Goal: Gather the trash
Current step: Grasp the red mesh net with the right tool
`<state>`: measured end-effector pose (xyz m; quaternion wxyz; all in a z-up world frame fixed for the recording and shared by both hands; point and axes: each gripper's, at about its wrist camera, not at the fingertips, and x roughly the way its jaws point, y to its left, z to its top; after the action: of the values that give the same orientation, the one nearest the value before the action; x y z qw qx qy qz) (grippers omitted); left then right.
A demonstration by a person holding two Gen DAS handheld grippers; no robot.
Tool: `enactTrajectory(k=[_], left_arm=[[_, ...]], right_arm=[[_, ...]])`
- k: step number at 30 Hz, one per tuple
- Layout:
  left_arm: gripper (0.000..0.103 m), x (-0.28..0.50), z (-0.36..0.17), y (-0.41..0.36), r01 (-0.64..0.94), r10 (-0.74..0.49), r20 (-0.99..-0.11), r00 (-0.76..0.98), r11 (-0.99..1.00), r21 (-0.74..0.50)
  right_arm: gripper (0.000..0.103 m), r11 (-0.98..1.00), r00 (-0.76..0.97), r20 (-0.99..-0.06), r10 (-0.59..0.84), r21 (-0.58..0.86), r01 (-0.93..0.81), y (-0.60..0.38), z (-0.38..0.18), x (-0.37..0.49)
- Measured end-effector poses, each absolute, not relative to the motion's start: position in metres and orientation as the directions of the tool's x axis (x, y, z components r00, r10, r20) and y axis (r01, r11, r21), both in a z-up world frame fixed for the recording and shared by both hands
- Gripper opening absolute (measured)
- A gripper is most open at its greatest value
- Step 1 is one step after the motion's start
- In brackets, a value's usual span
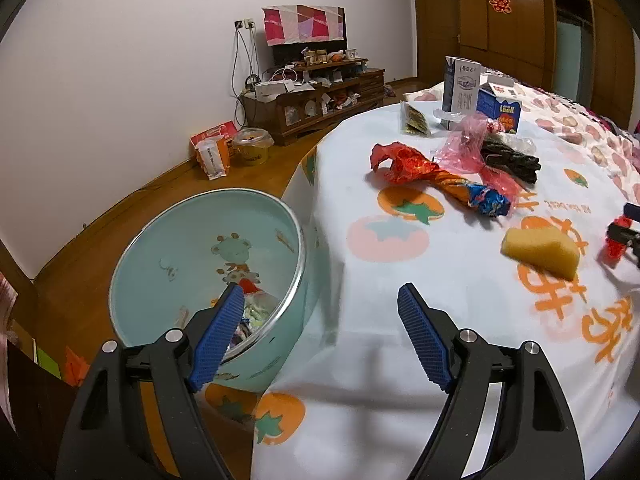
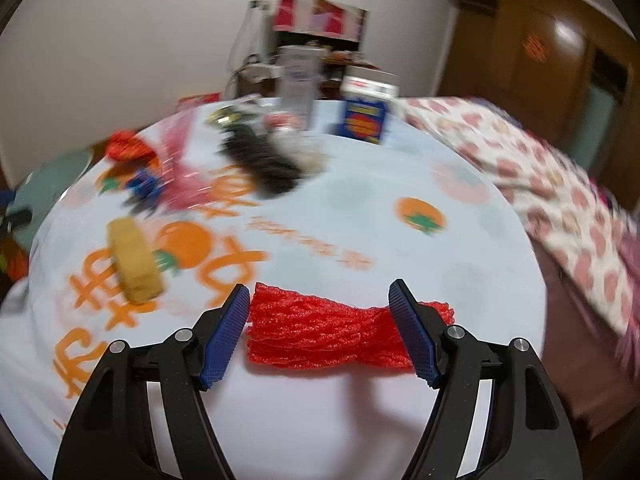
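A: How far along does the trash collecting look?

B: Partly done, by the look of it. The pale green bin [image 1: 208,264] on the floor beside the worktop [image 1: 400,320] already has some wrappers at the bottom, but plenty is left on top: a twisted red and orange wrapper [image 1: 432,176], a pink plastic bag [image 1: 464,148], a dark wrapper [image 1: 510,160] and a yellow sponge [image 1: 542,250].

A: And the two grippers?

B: The left gripper [image 1: 320,300] hangs over the worktop's edge near the bin, jaws wide and holding nothing. The right gripper [image 2: 318,300] has its jaws wide on either side of a red mesh net [image 2: 320,328] lying on the worktop, not yet closed on it.

A: So the net is probably next?

B: Likely. The cartons [image 1: 480,96] at the back may not be trash; that cannot be told.
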<state>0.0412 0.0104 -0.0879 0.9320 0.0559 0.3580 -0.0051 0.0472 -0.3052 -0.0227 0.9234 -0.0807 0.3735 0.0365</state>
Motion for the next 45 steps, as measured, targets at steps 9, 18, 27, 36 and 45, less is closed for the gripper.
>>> enactTrajectory(k=[9, 18, 27, 36, 45], left_arm=[[0.078, 0.046, -0.076, -0.024, 0.112, -0.031, -0.651, 0.758, 0.990, 0.084], [0.078, 0.051, -0.079, -0.046, 0.137, -0.045, -0.661, 0.749, 0.987, 0.088], [0.078, 0.060, -0.079, -0.055, 0.141, -0.049, -0.665, 0.745, 0.986, 0.086], [0.078, 0.062, -0.082, -0.070, 0.171, -0.064, -0.667, 0.743, 0.981, 0.096], [0.077, 0.062, -0.078, -0.105, 0.246, -0.121, -0.655, 0.746, 0.964, 0.102]], right_arm=[[0.072, 0.998, 0.756, -0.650, 0.070, 0.039, -0.059, -0.349, -0.008, 0.032], [0.083, 0.991, 0.797, -0.592, 0.121, 0.119, -0.062, -0.364, 0.005, 0.026], [0.065, 1.000, 0.772, -0.636, 0.000, 0.023, 0.019, -0.384, -0.005, 0.053], [0.037, 1.000, 0.675, -0.737, 0.024, 0.021, -0.012, -0.394, -0.041, 0.063], [0.019, 0.999, 0.713, -0.700, 0.033, 0.011, -0.035, -0.388, -0.034, 0.047]])
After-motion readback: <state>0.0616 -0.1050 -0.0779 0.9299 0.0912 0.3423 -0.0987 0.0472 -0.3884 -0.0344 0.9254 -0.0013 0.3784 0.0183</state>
